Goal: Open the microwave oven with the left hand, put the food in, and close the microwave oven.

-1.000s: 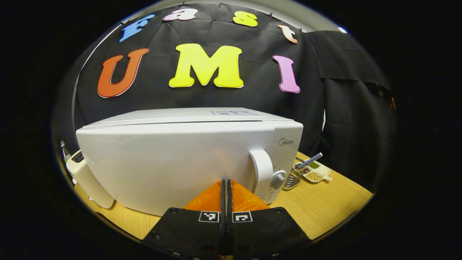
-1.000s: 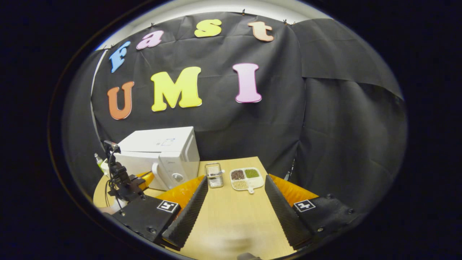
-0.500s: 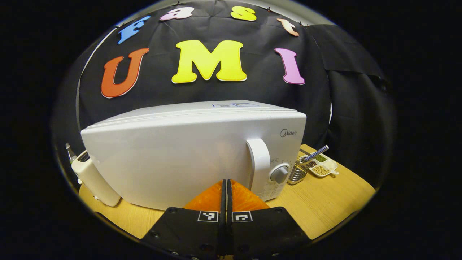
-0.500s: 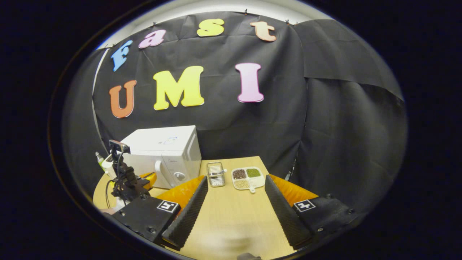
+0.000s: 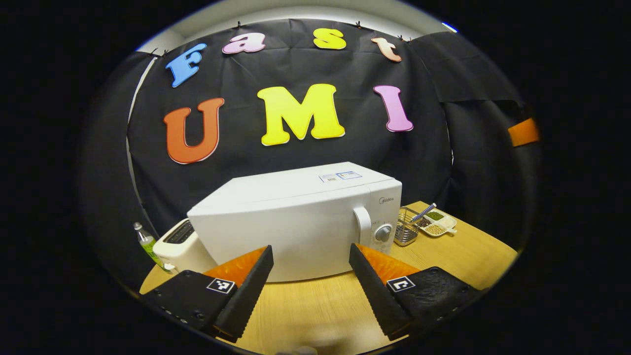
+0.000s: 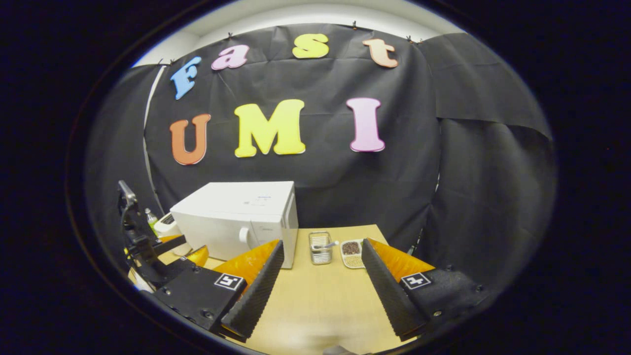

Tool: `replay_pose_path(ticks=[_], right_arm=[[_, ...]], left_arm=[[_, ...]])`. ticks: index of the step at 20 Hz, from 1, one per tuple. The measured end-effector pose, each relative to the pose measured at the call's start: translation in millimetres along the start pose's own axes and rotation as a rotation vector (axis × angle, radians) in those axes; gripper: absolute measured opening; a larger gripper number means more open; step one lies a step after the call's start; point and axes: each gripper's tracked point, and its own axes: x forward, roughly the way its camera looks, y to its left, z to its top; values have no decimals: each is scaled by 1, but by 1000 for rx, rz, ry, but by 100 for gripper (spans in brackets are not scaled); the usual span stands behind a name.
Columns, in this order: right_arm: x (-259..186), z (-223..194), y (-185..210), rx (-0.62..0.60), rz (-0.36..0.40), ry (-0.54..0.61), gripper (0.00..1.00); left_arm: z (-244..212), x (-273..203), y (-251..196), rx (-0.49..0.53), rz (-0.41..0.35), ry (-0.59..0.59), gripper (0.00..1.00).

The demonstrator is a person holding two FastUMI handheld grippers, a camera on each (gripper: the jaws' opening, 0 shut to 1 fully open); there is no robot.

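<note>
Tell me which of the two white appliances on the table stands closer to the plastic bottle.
The toaster, the small low one with slots on top. It stands between the bottle and the much larger microwave oven, which has a door handle and knob.

We see a smooth white microwave (image 5: pixel 296 231) casing, probably painted metal, on a matt wood-grain table (image 5: pixel 458 251); the basket (image 6: pixel 320 248) is shiny wire.

Toaster (image 5: pixel 178 242) and bottle (image 5: pixel 146 243) together; wire basket (image 5: pixel 406 231) beside divided tray (image 5: pixel 438 224)

left gripper (image 5: pixel 310 268): black ridged fingers | orange backs | square markers
</note>
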Motion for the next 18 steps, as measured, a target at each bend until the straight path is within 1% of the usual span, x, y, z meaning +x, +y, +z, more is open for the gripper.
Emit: replay_pose_path(ticks=[1,3,5,6,7,8,9,10,13,14,16,18], right_arm=[[-1,2,8,0,15,-9,100],[-4,6,23,0,33,-23,100],[-9,14,39,-1,54,-44,100],[-11,17,46,-4,63,-56,92],[-14,19,52,-8,70,-63,100],[-19,22,58,-11,78,-73,100],[-23,27,64,-11,86,-88,92],[-27,32,69,-14,89,-105,100],[-35,45,76,-18,85,-147,100],[-38,48,78,-14,84,-157,92],[-42,56,79,-6,79,-178,92],[-46,63,78,2,73,-195,92]], left_arm=[[6,-17,6,-9,9,5,96],[17,-50,13,-39,7,4,96],[30,-78,25,-72,24,1,96],[33,-90,31,-90,38,6,96],[41,-101,41,-110,59,-6,96],[47,-111,49,-122,77,-15,96],[53,-121,62,-125,109,-26,96],[60,-130,73,-119,139,-44,96],[88,-146,95,-108,184,-108,96],[96,-147,101,-94,196,-135,96],[107,-152,106,-73,206,-158,96],[119,-156,103,-72,200,-191,96]])
